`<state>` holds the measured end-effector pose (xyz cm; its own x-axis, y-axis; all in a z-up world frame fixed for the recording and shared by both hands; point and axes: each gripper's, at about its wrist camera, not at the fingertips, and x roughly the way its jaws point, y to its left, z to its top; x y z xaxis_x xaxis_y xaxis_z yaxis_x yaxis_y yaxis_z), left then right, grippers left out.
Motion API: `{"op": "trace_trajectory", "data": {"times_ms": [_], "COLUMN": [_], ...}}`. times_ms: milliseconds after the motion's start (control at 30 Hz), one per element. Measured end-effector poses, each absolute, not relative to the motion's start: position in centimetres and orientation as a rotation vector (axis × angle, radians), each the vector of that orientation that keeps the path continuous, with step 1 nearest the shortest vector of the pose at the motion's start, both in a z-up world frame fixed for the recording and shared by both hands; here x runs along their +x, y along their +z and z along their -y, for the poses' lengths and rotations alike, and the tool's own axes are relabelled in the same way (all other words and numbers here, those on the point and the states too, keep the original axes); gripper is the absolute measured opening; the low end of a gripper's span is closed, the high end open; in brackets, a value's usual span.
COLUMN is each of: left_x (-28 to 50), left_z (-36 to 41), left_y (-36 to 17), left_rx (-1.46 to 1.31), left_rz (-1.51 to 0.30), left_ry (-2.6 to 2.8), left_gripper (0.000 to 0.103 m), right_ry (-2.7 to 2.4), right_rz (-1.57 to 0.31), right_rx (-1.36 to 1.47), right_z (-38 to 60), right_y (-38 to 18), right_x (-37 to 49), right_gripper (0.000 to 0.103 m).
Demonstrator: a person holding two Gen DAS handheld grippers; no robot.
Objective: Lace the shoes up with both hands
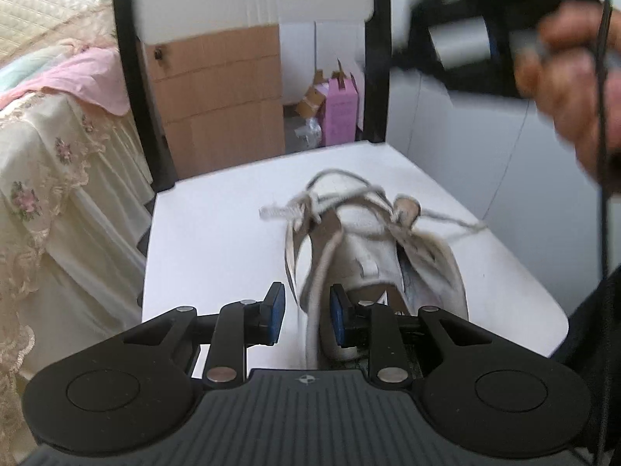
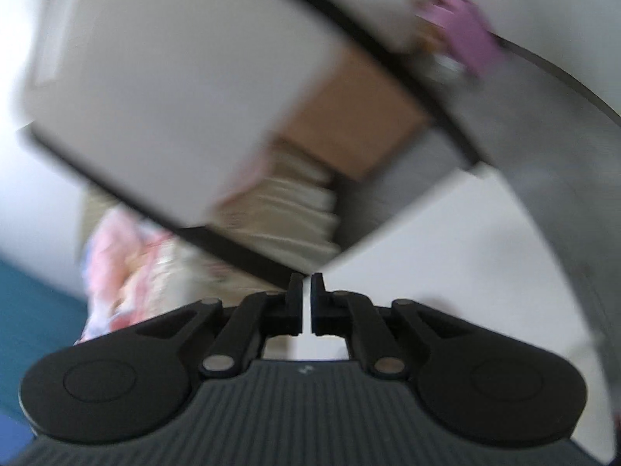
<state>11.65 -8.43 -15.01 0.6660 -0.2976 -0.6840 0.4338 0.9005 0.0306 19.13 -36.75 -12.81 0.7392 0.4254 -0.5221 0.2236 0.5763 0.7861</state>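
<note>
Left gripper (image 1: 306, 316) jaws narrow around a lace (image 1: 322, 268), pads apart, steadying the shoe (image 1: 372, 248) on the counter (image 1: 217, 240). Right gripper (image 2: 307, 303) jaws barely parted, empty.

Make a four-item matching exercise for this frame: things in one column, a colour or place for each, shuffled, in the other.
Things:
1. shoe
2. carton
3. cloth
4. cardboard box

Colour or place:
A. pink, draped over the floral cover at left
B. brown, behind the table
C. white, on the table with loose laces
D. purple-pink, on the floor beyond the table

Pairs: 1-C, 2-D, 3-A, 4-B
</note>
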Motion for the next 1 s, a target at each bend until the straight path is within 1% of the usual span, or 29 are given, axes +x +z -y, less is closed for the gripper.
{"op": "trace_trajectory", "data": {"times_ms": [33, 67, 100, 167, 300, 367, 400, 500, 600, 1000], "left_x": [11.5, 11.4, 11.3, 11.5, 12.3, 12.6, 12.6, 12.4, 12.7, 13.0], "left_z": [8.5, 8.7, 8.9, 9.5, 9.5, 9.5, 9.6, 10.0, 9.6, 9.5], "left_y": [-14.8, -14.6, -14.5, -14.7, -14.7, -14.7, -14.9, -15.2, -15.5, -15.8], "left_rx": [0.196, 0.200, 0.211, 0.243, 0.199, 0.193, 0.210, 0.264, 0.248, 0.245], "left_rz": [-0.716, -0.697, -0.679, -0.667, -0.685, -0.695, -0.695, -0.688, -0.702, -0.721], "left_ry": [-0.408, -0.397, -0.379, -0.364, -0.382, -0.408, -0.424, -0.461, -0.478, -0.522], "left_gripper": [0.028, 0.028, 0.028, 0.029, 0.028, 0.022, 0.014, 0.013, 0.013, 0.013], "right_ry": [0.088, 0.050, 0.032, 0.008, -0.007, -0.010, -0.015, -0.042, -0.057, -0.003], "right_rz": [-0.798, -0.842, -0.874, -0.913, -0.959, -0.975, -0.985, -0.995, -0.978, -0.923], "right_rx": [1.001, 1.029, 1.049, 1.080, 1.127, 1.114, 1.108, 1.102, 1.120, 1.170], "right_z": [37.3, 37.7, 37.9, 38.1, 38.0, 37.8, 37.6, 36.7, 36.3, 35.0], "right_y": [-13.8, -14.9, -15.7, -16.9, -18.4, -18.9, -19.2, -20.1, -20.6, -21.0], "right_x": [19.2, 19.3, 19.4, 19.5, 20.0, 20.3, 20.5, 20.9, 21.5, 23.7], "right_gripper": [0.022, 0.038, 0.041, 0.041, 0.041, 0.043, 0.044, 0.046, 0.048, 0.049]}}
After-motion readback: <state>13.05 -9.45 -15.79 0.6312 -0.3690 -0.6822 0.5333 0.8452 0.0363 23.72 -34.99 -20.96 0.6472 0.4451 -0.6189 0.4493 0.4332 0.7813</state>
